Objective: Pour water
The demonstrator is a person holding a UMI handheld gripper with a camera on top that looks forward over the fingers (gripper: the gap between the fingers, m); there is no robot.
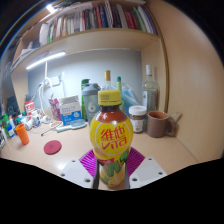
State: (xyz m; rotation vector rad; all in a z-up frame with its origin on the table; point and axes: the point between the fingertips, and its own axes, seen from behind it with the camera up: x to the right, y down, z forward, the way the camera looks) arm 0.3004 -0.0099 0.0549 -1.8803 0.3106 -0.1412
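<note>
Fingers (111,168) clamped on upright yellow bottle (111,140); brown mug (158,123) at two o'clock on table (70,150).

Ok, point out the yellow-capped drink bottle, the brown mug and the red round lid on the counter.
Yellow-capped drink bottle (111,138): gripper view, on its red label.
Brown mug (158,123): gripper view, on its side wall.
Red round lid (52,147): gripper view, on its flat top.
</note>
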